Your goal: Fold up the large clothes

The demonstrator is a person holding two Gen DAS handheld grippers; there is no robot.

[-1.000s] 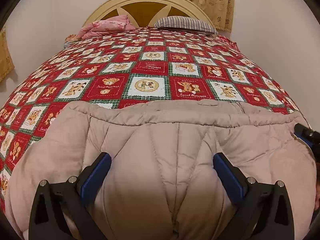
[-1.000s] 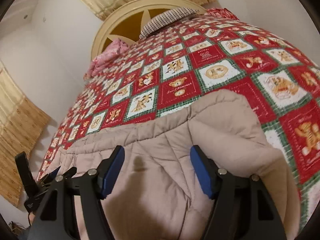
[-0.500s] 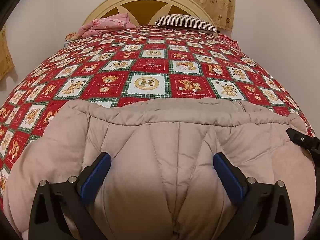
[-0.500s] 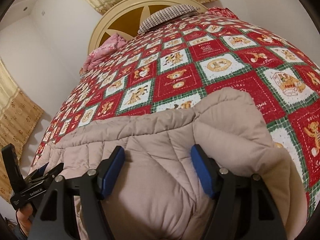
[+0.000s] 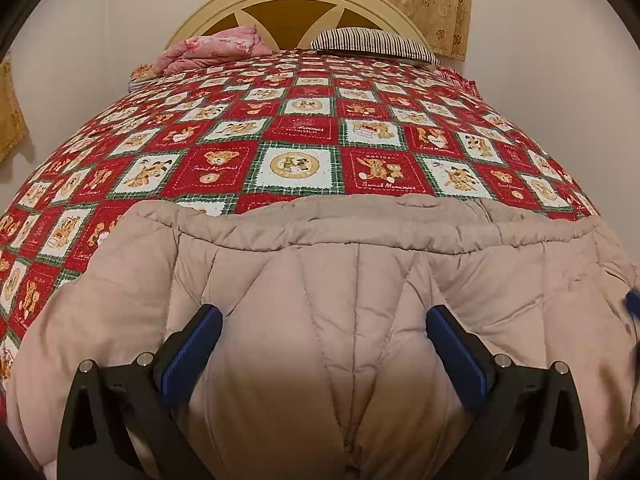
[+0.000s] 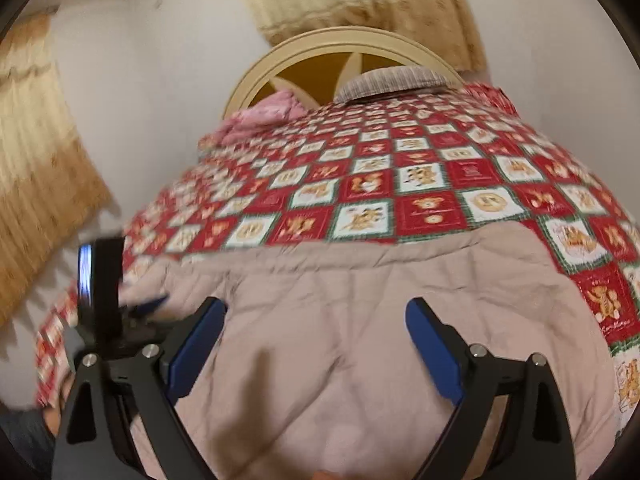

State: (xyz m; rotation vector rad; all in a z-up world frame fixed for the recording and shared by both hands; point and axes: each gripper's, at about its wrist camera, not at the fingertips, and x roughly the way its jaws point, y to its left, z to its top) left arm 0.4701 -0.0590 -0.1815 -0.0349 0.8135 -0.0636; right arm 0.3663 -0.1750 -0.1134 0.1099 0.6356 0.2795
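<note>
And there is the big beige puffer jacket [image 5: 320,300], spread across the near end of the bed on the red teddy-bear quilt [image 5: 296,136]. It is thick and quilted, with stitched seams fanning up its middle and a gathered band running along its far edge. The sides puff out in soft rounded humps, the left one rolling down toward the edge of the quilt.

The left gripper [image 5: 324,344] hangs over the jacket's middle, its 2 blue-padded fingers [image 5: 192,344] spread wide, the fabric bulging up between them with neither pad visibly pressing on it. The right gripper [image 6: 316,340] hangs over the jacket's right part, and its jaws are opening as we watch, with jacket fabric lying below the gap but nothing pinched.

Up by the cream headboard [image 5: 296,4] sit a striped pillow [image 5: 372,42] and a pink bundle [image 5: 212,50].

Now the trouble spots. The right wrist view is smeared with blur. The jacket's near end is cut off at the bottom of both views. In the left wrist view only a blue sliver of the other tool shows at the right border.
</note>
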